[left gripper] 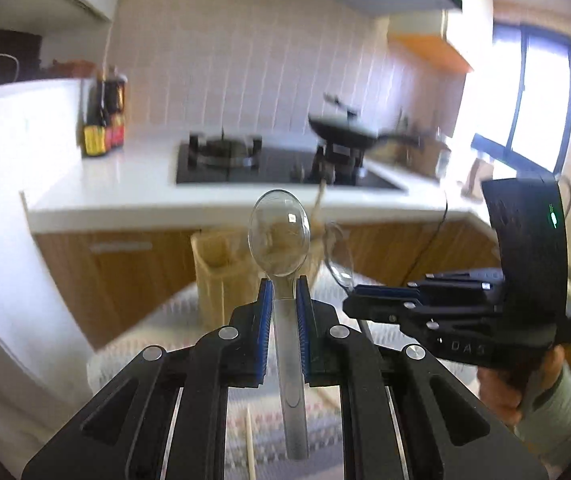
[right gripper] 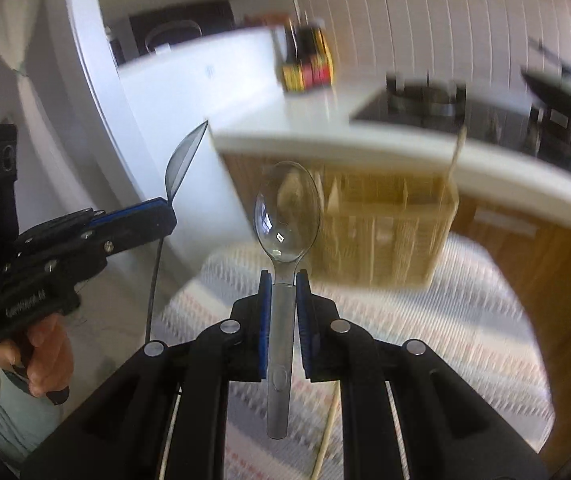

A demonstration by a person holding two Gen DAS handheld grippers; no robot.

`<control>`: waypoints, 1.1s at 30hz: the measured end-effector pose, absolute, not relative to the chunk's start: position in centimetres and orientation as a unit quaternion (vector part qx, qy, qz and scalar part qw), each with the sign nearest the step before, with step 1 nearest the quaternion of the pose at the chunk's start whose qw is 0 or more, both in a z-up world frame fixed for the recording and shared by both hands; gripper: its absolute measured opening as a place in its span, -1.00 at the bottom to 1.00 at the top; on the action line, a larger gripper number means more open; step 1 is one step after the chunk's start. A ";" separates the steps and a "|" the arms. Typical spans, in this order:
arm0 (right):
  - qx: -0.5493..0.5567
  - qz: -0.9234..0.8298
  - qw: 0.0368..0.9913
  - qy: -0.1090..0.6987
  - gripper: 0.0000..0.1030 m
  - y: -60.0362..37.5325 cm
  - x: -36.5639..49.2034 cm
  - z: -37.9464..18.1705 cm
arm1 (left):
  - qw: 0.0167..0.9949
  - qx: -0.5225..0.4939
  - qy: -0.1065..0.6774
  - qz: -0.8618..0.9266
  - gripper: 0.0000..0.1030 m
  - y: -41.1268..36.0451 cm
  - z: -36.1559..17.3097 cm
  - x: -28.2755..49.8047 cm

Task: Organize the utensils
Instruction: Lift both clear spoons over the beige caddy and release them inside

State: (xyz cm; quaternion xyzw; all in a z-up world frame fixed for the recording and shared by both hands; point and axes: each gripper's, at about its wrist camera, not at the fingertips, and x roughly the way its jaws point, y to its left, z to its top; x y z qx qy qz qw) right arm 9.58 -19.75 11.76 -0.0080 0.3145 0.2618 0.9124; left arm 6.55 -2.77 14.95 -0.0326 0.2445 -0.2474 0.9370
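Each gripper is clamped on a clear plastic spoon: the left gripper on the left spoon, the right gripper on the right spoon. Both spoons point bowl-first along the fingers toward the wooden utensil holder at the patterned table's far edge; through the blur, the right gripper seems nearer.

Daylight pours in from the window at the upper right of the left wrist view and blows it out white, background is smeared with motion blur in both, and fisheye bends edges into dark corners.
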 end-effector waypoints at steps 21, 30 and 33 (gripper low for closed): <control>-0.018 0.163 0.979 0.120 -0.80 -21.0 16.0 20.7 | 0.958 -0.095 0.102 -0.251 -0.80 -1.0 17.6 17.1; 0.019 0.109 0.986 0.127 -0.80 -24.1 22.2 16.6 | 0.958 -0.122 0.107 -0.236 -0.80 -1.6 14.0 22.4; 0.039 0.097 0.985 0.134 -0.80 -25.5 23.6 15.1 | 0.957 -0.136 0.114 -0.230 -0.80 -1.3 12.8 23.6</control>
